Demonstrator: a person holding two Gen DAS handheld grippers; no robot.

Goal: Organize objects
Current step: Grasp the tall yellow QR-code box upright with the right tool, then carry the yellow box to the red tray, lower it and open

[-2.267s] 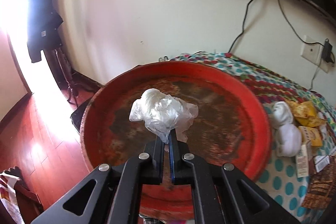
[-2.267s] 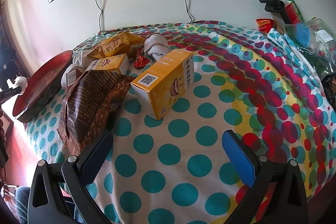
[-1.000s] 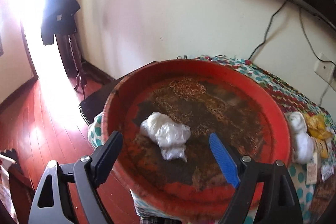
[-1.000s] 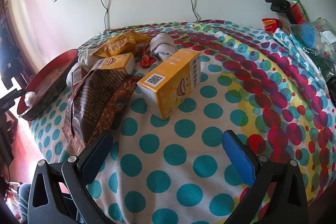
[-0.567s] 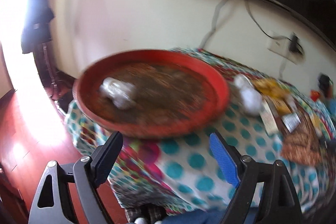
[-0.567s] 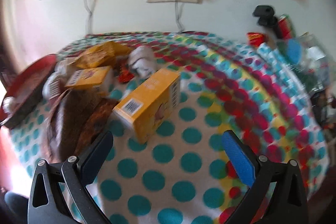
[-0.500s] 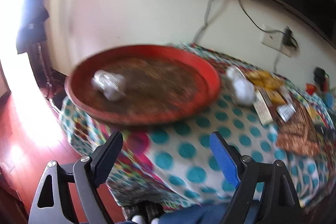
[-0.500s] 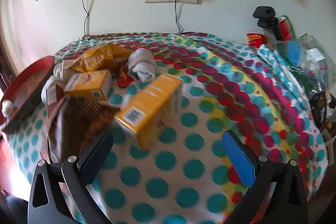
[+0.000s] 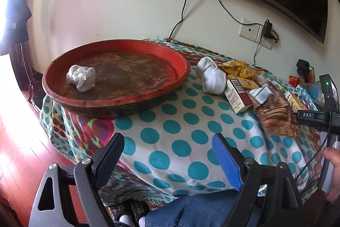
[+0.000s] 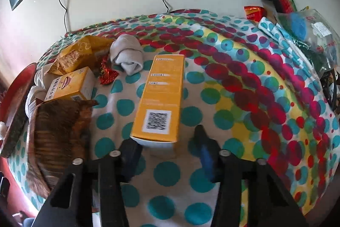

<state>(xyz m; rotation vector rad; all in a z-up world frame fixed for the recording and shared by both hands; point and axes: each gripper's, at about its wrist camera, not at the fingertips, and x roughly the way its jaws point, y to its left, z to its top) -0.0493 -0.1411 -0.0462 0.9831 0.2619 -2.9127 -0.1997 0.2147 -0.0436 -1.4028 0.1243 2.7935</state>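
A round red tray [image 9: 182, 61] stands at the left end of the polka-dot table and holds a crumpled white plastic bag [image 9: 81, 77]. My left gripper [image 9: 167, 160] is open and empty, back from the table's near edge. In the right wrist view a long yellow box [image 10: 162, 95] lies on the cloth pointing at me. My right gripper [image 10: 166, 151] is open with its jaws either side of the box's near end, and its fingers look blurred. The tray's rim shows at the left edge of that view [image 10: 12, 86].
A rolled white sock [image 9: 210, 76], a small yellow box [image 9: 237, 93], a brown packet [image 9: 274, 112] and yellow snack bags [image 9: 240, 69] lie right of the tray. Another sock [image 10: 127, 54], a red wrapper [image 10: 107, 74] and plastic bags [image 10: 308, 35] are on the cloth.
My left gripper let go of the plastic bag into the tray, opened and pulled back. My right gripper moved forward to the yellow box and its jaws narrowed around the box's end.
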